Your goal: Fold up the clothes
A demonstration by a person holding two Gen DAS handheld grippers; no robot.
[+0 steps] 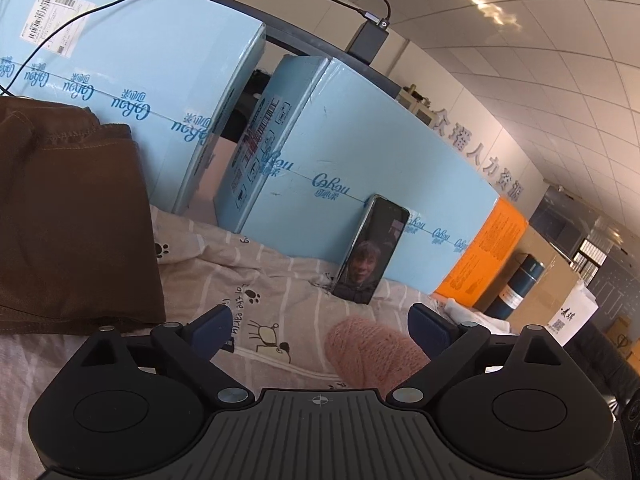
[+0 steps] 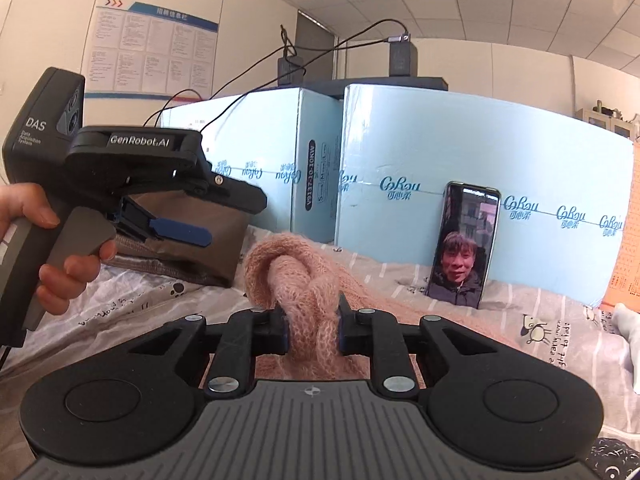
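A bunched fold of the pink knit sweater (image 2: 298,280) is pinched in the right gripper (image 2: 312,330), apparently for lifting. The left gripper (image 1: 320,322) is held wide and empty beside the folded brown garment (image 1: 72,216) on the bedsheet (image 1: 280,280), ready for a second hold.

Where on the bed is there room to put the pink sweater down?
Bare sheet lies between the pink sweater and the phone. It is crowded on the left, where the brown clothes sit against the blue boxes.

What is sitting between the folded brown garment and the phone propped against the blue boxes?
Mostly printed bedsheet. In the right wrist view, the bunched pink knit, pinched by the right gripper, rises between the brown garment and the phone.
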